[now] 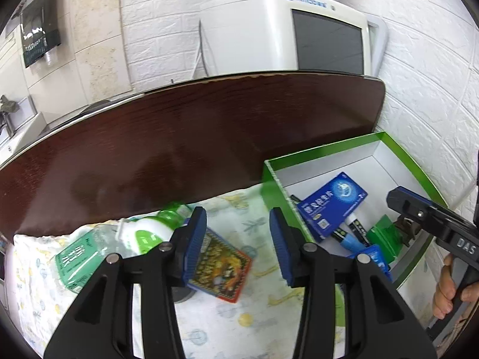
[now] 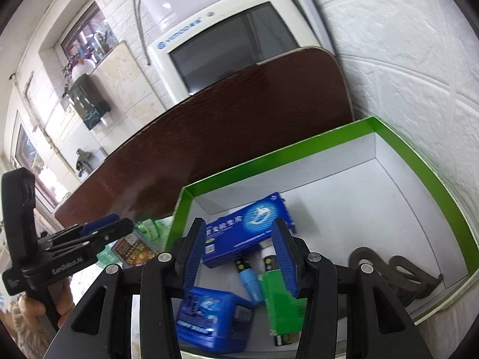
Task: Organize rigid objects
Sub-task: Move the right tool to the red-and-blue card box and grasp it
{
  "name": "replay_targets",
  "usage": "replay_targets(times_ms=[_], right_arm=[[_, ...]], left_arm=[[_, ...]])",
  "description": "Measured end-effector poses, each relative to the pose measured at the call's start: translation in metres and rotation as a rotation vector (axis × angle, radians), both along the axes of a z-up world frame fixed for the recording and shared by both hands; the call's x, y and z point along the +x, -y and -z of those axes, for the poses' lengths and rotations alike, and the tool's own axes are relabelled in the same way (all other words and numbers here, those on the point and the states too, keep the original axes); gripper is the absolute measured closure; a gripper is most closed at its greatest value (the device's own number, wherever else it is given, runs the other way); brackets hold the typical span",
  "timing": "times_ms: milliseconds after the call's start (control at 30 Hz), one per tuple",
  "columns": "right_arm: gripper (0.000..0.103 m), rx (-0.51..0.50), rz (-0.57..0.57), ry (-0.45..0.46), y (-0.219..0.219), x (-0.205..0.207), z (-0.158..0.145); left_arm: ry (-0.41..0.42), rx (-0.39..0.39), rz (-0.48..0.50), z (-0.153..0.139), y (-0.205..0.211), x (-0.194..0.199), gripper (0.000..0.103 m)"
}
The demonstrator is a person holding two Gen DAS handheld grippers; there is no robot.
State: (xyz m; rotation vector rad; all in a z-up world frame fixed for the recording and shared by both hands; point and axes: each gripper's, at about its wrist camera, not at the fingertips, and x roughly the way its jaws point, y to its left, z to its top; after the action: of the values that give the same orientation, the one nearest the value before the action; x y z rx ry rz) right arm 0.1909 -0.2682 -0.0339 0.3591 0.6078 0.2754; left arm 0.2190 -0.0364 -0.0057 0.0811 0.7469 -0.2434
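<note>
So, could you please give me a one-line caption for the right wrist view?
Open right tongs hover over the green-rimmed box holding blue cartons, a green pack and dark metal brackets.

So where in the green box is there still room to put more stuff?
The green box has bare white floor along its far side, between the long blue carton and the far wall, running to the far corner. The near end is crowded: blue pack, green packet, marker. The brown metal piece fills the near right corner.
</note>
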Motion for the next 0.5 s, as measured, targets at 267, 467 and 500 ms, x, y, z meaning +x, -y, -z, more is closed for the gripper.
replay_targets(times_ms=[267, 467, 500], right_arm=[[0.054, -0.031, -0.147, 0.012, -0.064, -0.001, -0.012], [0.054, -0.027, -0.209, -0.027, -0.108, 0.015, -0.013], [0.054, -0.027, -0.209, -0.027, -0.108, 0.015, -0.013]], left_arm=[[-0.036, 0.031, -0.017, 0.020, -0.028, 0.003, 0.060], [-0.074, -0.008, -0.010, 0.039, -0.051, 0.002, 0.060], [-0.075, -0.017, -0.005, 0.041, -0.054, 0.001, 0.060]])
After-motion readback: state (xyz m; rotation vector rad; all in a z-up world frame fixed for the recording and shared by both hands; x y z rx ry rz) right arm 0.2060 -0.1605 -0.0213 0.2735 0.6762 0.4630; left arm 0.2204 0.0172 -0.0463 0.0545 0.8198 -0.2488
